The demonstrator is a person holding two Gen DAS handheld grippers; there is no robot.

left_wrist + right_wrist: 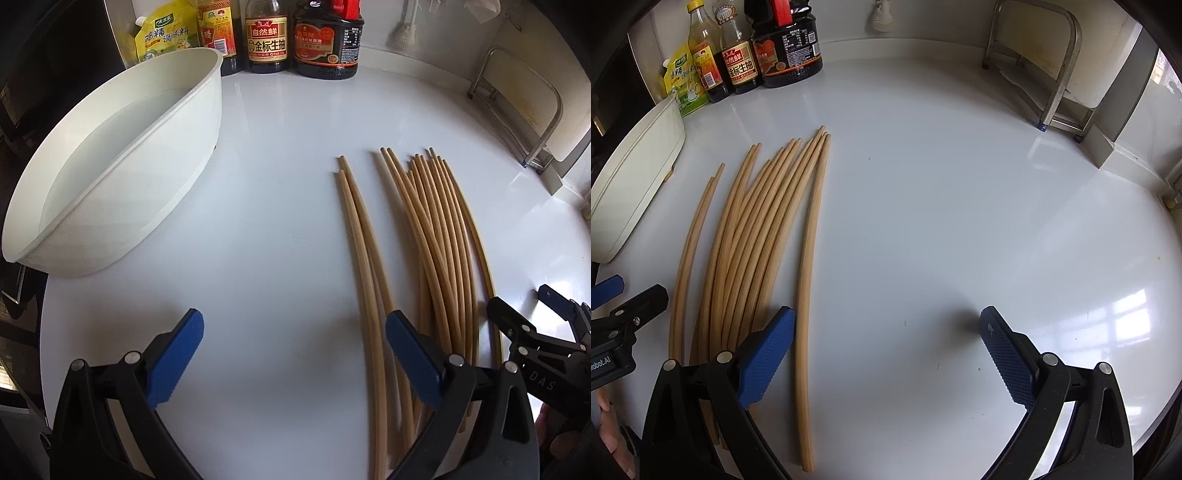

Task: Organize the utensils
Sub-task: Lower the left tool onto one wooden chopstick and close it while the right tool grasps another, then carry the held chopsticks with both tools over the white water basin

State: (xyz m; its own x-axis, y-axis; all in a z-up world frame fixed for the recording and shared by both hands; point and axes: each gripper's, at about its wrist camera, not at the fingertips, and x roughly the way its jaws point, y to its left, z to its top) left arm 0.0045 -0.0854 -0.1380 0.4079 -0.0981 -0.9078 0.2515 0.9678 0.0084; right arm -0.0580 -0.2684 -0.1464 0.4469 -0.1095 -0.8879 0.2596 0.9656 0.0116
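Several wooden chopsticks [439,236] lie side by side on the white counter, with a pair [360,243] set apart to their left. They also show in the right wrist view [753,229], one chopstick [809,258] apart on the right. A white oval tray [110,170] stands at the left; its edge shows in the right wrist view [631,184]. My left gripper [295,358] is open and empty just above the counter, left of the chopstick ends. My right gripper [886,354] is open and empty, right of the chopsticks; it also shows in the left wrist view [524,310].
Sauce bottles [266,37] and a yellow seasoning pouch [162,33] stand along the back wall. A metal rack [1052,74] stands at the back right. The counter's dark edge [22,295] runs at the left.
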